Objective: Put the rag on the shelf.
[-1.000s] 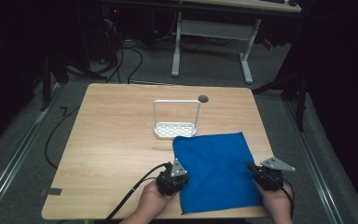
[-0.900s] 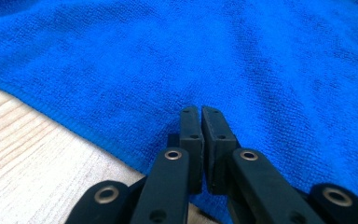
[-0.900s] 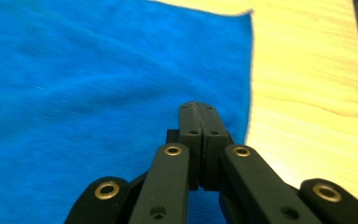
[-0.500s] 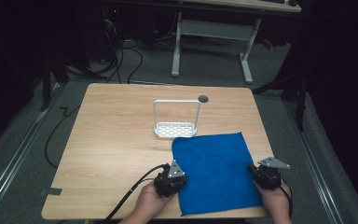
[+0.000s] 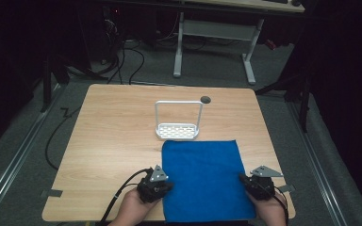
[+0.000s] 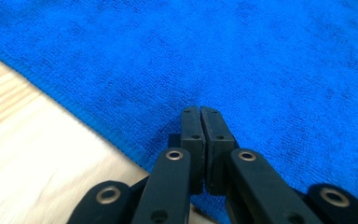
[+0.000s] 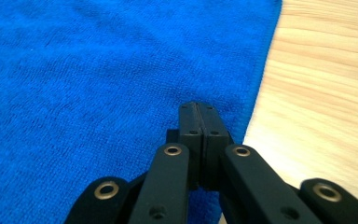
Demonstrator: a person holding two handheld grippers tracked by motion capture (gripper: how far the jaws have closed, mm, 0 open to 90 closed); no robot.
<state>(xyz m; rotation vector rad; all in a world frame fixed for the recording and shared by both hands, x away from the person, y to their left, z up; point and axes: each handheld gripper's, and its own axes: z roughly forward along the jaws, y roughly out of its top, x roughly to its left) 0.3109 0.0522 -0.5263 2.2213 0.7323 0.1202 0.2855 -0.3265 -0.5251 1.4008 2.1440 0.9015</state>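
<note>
Now my 2 claws sit over the near corners of the blue cloth (image 5: 202, 181), which lies flat on the bench (image 5: 113, 141) with its long axis running away from me. Left claw (image 6: 200, 114) is over the cloth's left edge, right claw (image 7: 198, 109) over its right edge; both are fully closed, gripping nothing. Compared with 1 second ago, both hands have slid slightly closer to me along the cloth.

- The high view looks forward and down from above the near edge of the light wooden bench (image 5: 118, 141).
- Each gripper view sits close, low over the flat blue terry cloth (image 6: 242, 60).
- All three views share that cloth's near corners and the bench beside them.
</note>
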